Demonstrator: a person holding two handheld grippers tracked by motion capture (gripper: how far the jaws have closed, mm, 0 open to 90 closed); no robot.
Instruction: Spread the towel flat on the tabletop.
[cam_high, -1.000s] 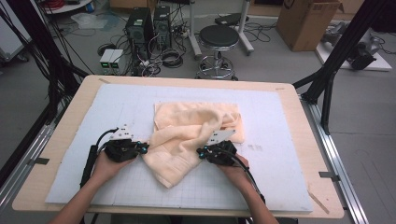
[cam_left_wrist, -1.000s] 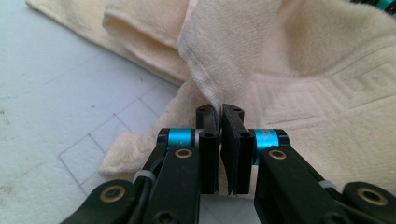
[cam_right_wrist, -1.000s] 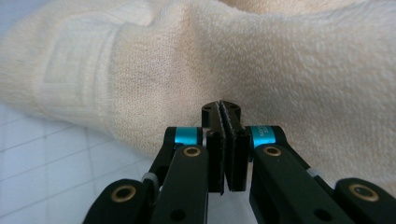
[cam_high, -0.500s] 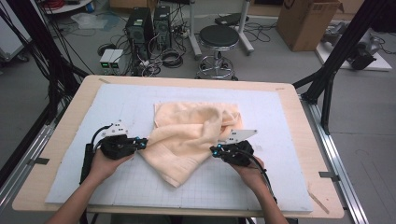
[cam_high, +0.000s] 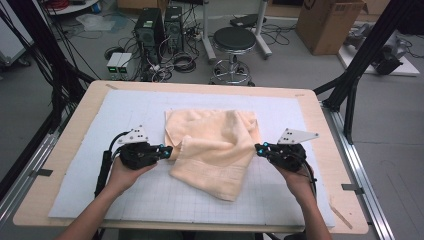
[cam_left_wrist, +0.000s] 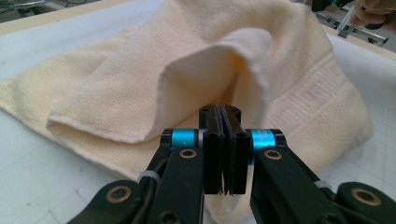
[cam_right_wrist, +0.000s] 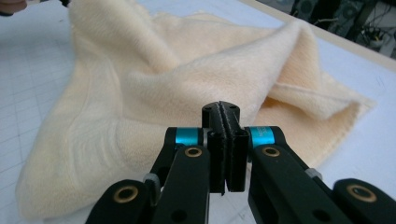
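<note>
Drew apart since a second before, right gripper (cam_high: 261, 148) farthest, stretching the towel (cam_high: 215, 145) mid-tabletop (cam_high: 75, 125). Left gripper (cam_high: 168, 150) clamped shut on its left edge, right on the opposite edge, seemingly to spread it flat.

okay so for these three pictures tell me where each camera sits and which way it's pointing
High view: fixed above the person's side of the table, looking forward and down; both forearms enter from the bottom, the left hand-held gripper and right hand-held gripper each pinching the towel.
Left gripper view: rides on the left hand-held gripper, looking along its closed jaws into the towel.
Right gripper view: rides on the right hand-held gripper, facing the towel from the opposite side.
Shared: all three show the towel; each gripper view catches the other hand far off.
</note>
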